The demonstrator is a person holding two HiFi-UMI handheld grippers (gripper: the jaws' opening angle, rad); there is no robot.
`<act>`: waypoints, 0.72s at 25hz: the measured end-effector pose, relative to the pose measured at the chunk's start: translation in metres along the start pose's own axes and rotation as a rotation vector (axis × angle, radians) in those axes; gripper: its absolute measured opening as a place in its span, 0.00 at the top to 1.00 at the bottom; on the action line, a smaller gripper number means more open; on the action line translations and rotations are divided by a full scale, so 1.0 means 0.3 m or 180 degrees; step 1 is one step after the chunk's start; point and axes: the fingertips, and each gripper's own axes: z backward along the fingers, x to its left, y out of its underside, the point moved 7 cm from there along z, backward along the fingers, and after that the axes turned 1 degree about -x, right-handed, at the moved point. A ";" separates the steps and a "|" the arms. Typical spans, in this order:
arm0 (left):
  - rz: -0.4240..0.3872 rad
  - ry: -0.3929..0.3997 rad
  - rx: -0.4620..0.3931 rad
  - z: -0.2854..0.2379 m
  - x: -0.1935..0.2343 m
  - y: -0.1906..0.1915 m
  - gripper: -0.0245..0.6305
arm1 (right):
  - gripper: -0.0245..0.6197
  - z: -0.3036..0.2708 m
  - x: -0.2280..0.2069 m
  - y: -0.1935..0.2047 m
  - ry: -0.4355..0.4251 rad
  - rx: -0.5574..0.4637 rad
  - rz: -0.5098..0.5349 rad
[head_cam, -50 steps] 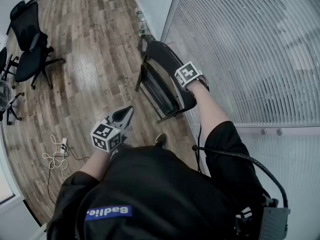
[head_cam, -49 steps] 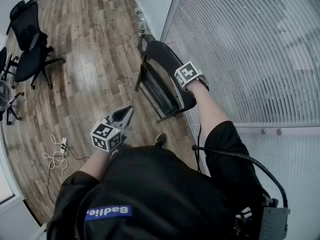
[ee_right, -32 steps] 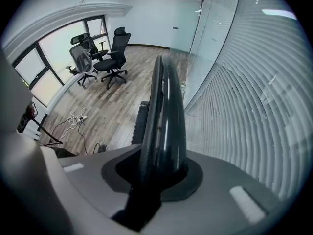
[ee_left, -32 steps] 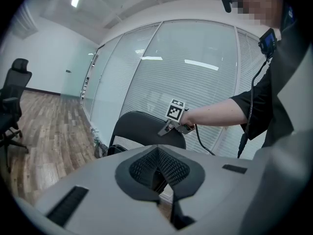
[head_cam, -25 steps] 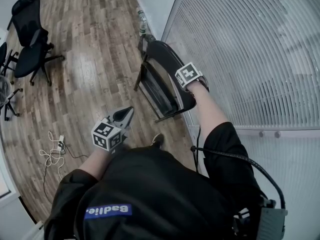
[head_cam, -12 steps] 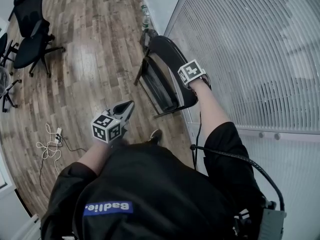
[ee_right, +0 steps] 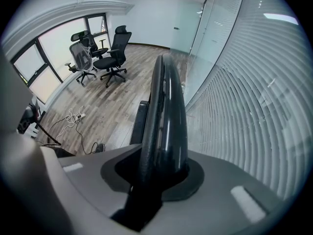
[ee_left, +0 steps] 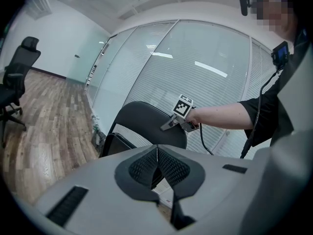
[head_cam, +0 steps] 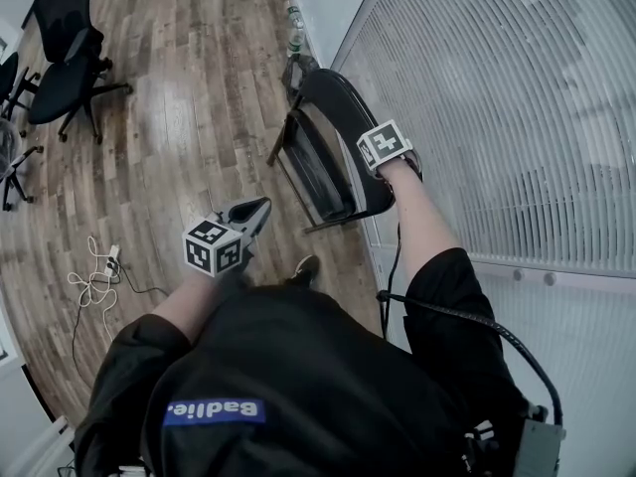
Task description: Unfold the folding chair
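Note:
The black folding chair (head_cam: 328, 152) stands folded, leaning by the glass wall. My right gripper (head_cam: 381, 157) points steeply down and is shut on the top edge of its backrest (ee_right: 164, 106). In the right gripper view the rounded backrest edge runs straight up between the jaws of the right gripper (ee_right: 161, 173). My left gripper (head_cam: 248, 212) hovers over the floor to the left of the chair, shut with nothing in it. In the left gripper view the left gripper (ee_left: 157, 155) has its pads touching. Beyond them are the backrest (ee_left: 146, 124) and the right gripper (ee_left: 182, 116) on top of it.
A glass wall with blinds (head_cam: 497, 97) runs along the right, close behind the chair. Black office chairs (head_cam: 60, 58) stand at the far left. A white cable and power strip (head_cam: 94, 281) lie on the wood floor. A bottle (head_cam: 294, 30) stands by the wall. My shoe (head_cam: 303, 269) is near the chair's foot.
My left gripper has sunk a little and rolled slightly, still shut. The right gripper has kept its hold on the backrest, and the chair has not moved.

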 end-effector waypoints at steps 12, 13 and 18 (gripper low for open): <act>0.0152 0.0032 0.0031 -0.022 0.031 0.001 0.95 | 0.81 0.008 0.010 -0.009 0.0013 0.0003 0.0015; 0.0131 0.0013 0.0046 -0.026 0.036 0.003 0.95 | 0.81 0.007 0.008 -0.009 0.0024 0.0003 0.0018; 0.0067 -0.0069 0.0120 -0.056 0.059 -0.002 0.85 | 0.81 0.009 -0.003 -0.015 0.0041 0.0006 0.0030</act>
